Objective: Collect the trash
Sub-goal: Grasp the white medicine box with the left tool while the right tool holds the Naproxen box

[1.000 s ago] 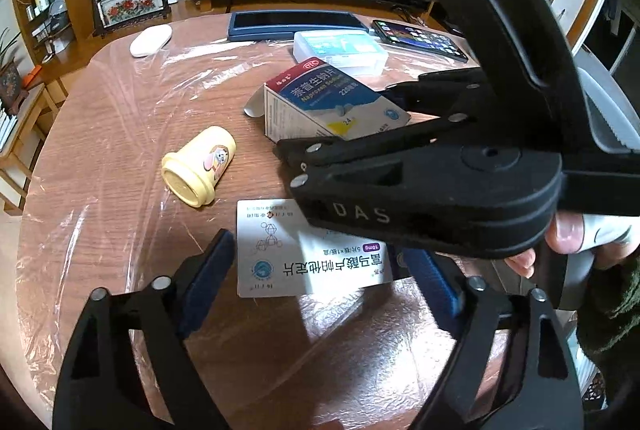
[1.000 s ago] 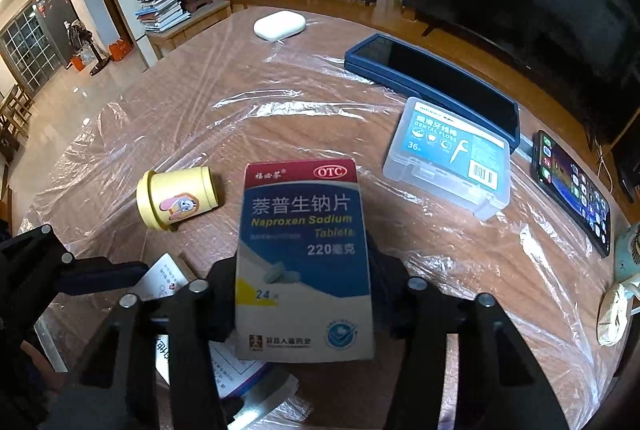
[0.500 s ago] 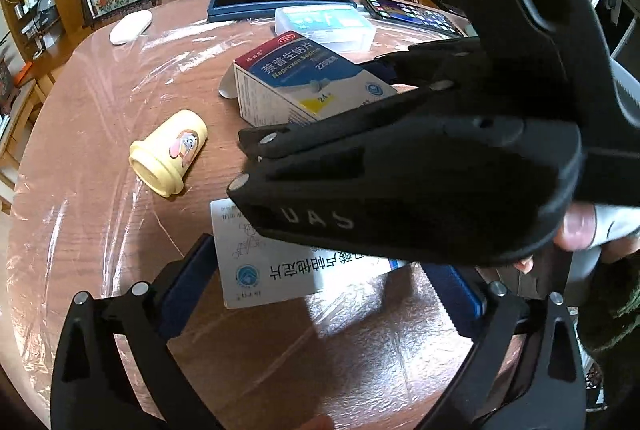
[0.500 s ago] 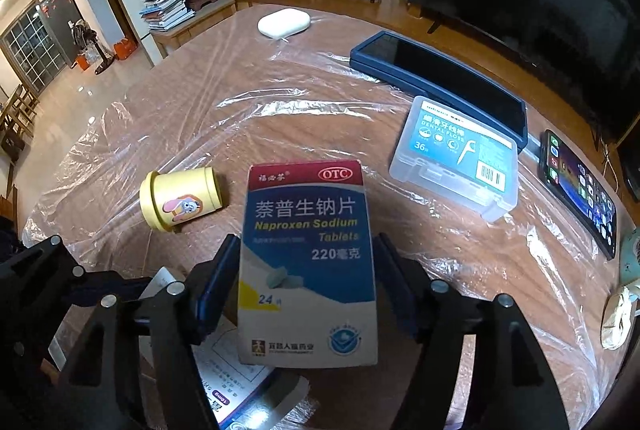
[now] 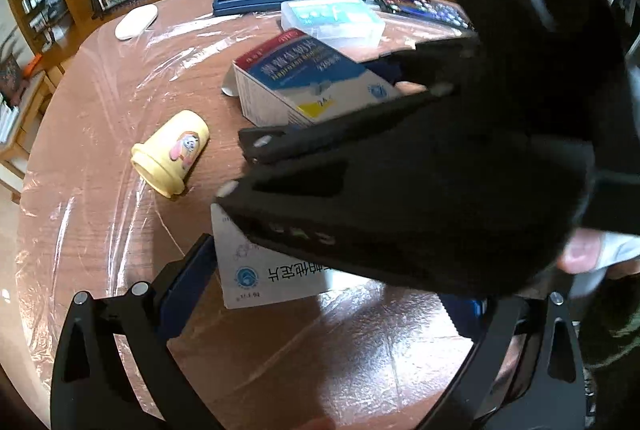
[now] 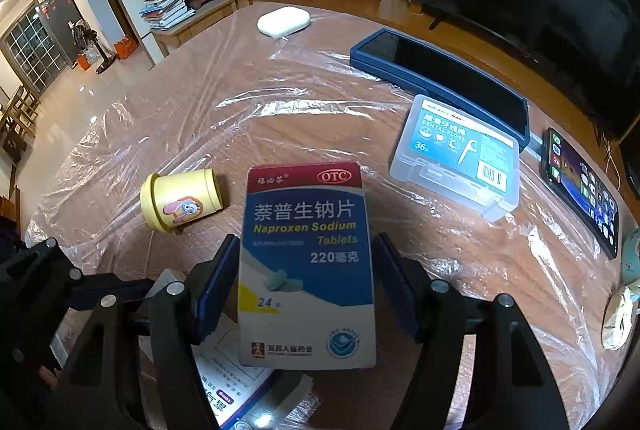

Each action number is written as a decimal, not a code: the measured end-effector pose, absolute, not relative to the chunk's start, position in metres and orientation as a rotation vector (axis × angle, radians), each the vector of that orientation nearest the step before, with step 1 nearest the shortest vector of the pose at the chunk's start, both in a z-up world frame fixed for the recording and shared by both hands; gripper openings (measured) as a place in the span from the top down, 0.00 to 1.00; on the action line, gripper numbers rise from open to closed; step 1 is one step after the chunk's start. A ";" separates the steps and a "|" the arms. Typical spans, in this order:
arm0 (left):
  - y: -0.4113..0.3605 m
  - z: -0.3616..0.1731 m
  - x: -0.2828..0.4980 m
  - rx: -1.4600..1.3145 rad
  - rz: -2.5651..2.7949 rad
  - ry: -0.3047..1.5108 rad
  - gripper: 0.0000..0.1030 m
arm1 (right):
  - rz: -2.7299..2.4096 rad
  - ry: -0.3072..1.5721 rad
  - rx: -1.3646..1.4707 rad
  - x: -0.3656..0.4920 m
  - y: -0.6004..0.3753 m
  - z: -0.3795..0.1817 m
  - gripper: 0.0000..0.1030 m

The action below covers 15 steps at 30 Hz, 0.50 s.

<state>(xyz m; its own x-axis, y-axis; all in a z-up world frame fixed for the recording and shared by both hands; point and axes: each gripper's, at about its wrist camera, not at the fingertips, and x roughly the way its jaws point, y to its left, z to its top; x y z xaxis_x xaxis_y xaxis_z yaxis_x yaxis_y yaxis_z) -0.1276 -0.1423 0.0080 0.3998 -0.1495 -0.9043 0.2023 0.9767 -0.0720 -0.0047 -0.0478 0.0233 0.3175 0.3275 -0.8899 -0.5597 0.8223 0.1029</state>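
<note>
Two hand-held grippers work over a round wooden surface [image 6: 192, 134] covered in clear plastic film. The right gripper [image 6: 308, 278] straddles a naproxen tablet carton [image 6: 306, 270]; its jaws have just been opening and now stand parted, one blue pad just beside each long side of the carton, with no visible pinch. The carton has a dark red band at the top printed "OTC", a blue middle field with white Chinese characters and "Naproxen Sodium Tablets", a yellow wedge marked "24", and a white lower part with two small logos. In the left wrist view it sits on the surface with its printed face sloping and a white end flap showing behind it.

The left gripper [image 5: 332, 294] also has jaws that have just been opening; they are spread wide around a flat white medicine box [image 5: 272, 274] lying on the surface, printed with black Chinese characters and a round blue emblem, and partly hidden under the right gripper's black body. Its left edge lies just beside the left pad.

A yellow cup [image 6: 180, 204] with a cartoon rabbit sticker lies on its side, left of the carton. Farther back are a clear dental floss case [image 6: 456, 158], a dark blue case [image 6: 436, 78], a lit phone [image 6: 580, 198] and a white pebble-shaped case [image 6: 284, 21].
</note>
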 end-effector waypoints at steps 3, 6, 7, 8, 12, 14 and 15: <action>-0.146 0.005 -0.131 0.090 -0.194 1.114 0.02 | 0.592 1.099 -0.251 -0.005 -0.047 0.023 0.34; -0.146 0.003 -0.133 0.089 -0.202 1.116 0.02 | 0.578 1.086 -0.274 -0.008 -0.047 0.023 0.39; -0.145 0.003 -0.134 0.093 -0.200 1.112 0.03 | 0.575 1.082 -0.277 -0.009 -0.047 0.023 0.45; -0.144 0.003 -0.135 0.095 -0.200 1.108 0.03 | 0.572 1.078 -0.273 -0.009 -0.049 0.024 0.48; -0.137 0.003 -0.140 0.075 -0.210 1.096 0.03 | 0.563 1.070 -0.218 -0.010 -0.058 0.025 0.56; -0.134 0.004 -0.142 0.077 -0.214 1.088 0.03 | 0.558 1.064 -0.198 -0.012 -0.062 0.026 0.56; -0.132 0.005 -0.144 0.075 -0.218 1.084 0.03 | 0.551 1.060 -0.185 -0.014 -0.065 0.027 0.56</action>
